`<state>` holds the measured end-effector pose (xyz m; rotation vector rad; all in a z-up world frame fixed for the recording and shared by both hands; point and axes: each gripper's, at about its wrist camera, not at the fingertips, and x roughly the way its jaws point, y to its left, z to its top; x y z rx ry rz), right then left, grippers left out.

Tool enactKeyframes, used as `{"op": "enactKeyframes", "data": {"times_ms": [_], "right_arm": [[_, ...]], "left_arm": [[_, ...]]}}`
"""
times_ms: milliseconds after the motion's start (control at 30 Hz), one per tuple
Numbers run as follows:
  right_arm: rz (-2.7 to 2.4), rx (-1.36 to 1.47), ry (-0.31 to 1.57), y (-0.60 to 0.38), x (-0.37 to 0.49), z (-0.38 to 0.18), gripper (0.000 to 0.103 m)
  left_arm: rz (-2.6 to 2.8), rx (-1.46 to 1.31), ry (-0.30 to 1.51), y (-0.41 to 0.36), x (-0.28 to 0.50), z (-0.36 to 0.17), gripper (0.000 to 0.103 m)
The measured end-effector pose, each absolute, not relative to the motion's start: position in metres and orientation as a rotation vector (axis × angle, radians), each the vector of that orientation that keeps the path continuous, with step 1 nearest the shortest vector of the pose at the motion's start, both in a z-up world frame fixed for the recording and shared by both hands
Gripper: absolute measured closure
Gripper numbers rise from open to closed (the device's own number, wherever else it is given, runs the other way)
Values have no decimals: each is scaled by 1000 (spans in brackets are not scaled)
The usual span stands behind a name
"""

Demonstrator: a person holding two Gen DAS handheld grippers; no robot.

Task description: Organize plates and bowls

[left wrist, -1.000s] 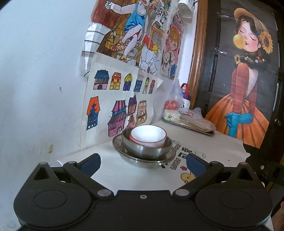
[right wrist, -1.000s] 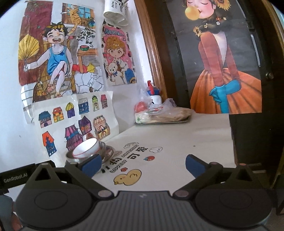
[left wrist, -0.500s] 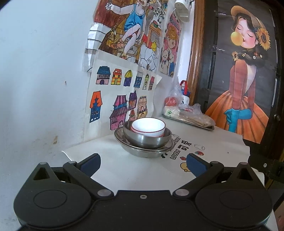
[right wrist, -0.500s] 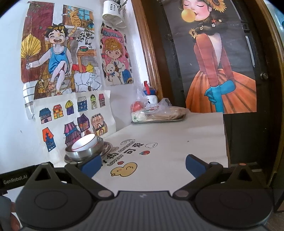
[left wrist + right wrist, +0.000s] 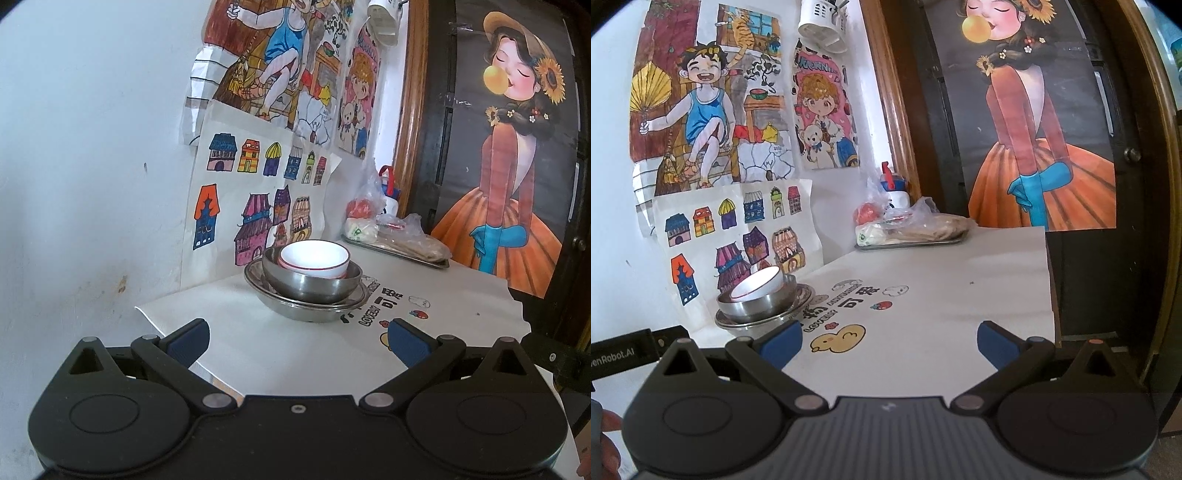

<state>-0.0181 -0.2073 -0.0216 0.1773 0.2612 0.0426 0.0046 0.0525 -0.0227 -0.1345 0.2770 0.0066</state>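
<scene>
A white bowl with a red rim sits nested in a steel bowl, which rests on a steel plate. The stack stands near the wall at the table's left side. My left gripper is open and empty, held back from the stack with a stretch of table between. My right gripper is also open and empty, to the right of the stack and nearer the table's front edge.
A metal tray with bagged food and a bottle stands at the far end of the white printed table cover. Drawings hang on the left wall. A dark door stands behind. A hand shows at bottom left.
Both grippers have drawn back and risen a little from the stack, so the bowls look farther off. The stack itself has not moved.
</scene>
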Motion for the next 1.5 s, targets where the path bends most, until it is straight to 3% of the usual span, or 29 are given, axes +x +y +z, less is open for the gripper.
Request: {"op": "enactKeyframes", "data": {"times_ms": [1500], "right_arm": [[36, 193, 283, -208, -12, -28, 0]], "left_arm": [[11, -117, 289, 53, 10, -23, 1]]}}
